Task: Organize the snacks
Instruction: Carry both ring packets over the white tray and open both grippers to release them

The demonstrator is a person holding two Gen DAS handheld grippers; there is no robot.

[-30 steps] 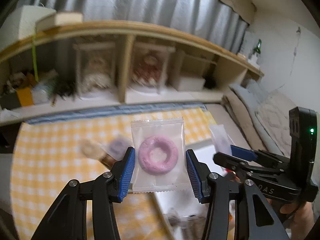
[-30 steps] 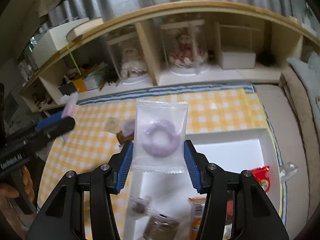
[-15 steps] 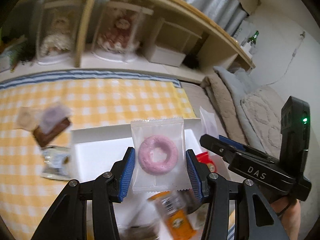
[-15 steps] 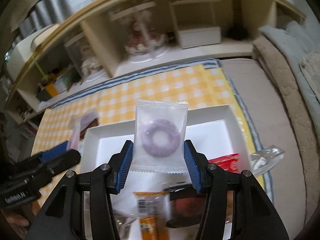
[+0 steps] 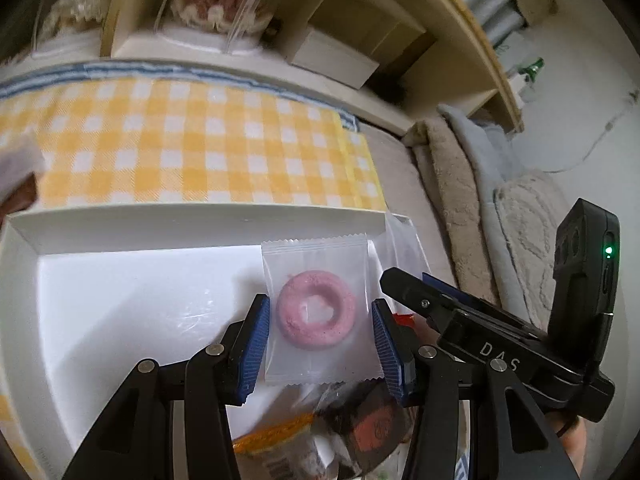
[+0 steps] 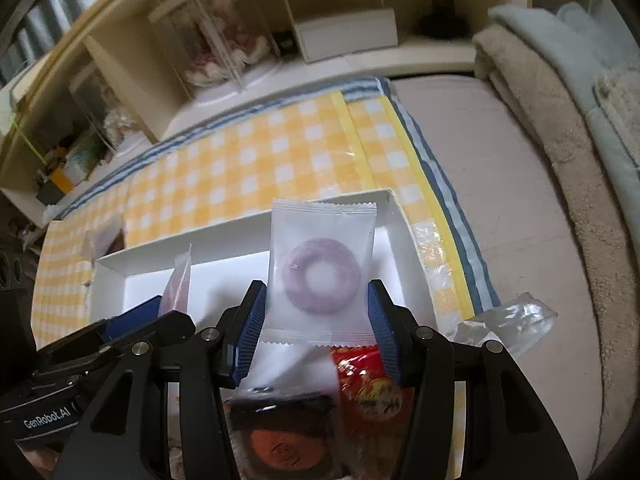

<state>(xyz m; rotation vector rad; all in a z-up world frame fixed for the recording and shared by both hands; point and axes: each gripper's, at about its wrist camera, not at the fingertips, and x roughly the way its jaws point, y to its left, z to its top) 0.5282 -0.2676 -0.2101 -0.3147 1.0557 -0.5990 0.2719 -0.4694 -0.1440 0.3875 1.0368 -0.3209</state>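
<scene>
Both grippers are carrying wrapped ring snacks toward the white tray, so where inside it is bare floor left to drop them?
The white tray is bare across its far and left part, from the far wall down to the left wall. Its near right corner is crowded: an orange packet, a dark packet and a red packet are piled there.

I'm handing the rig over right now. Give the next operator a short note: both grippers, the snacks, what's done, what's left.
Left gripper: shut on the pink ring packet, over the white tray.
Right gripper: shut on the purple ring packet, over the same tray.
Done: an orange packet, a dark packet and a red packet lie in the tray's near end.
Left: set both ring packets down; blurred snacks remain on the checked cloth.
</scene>
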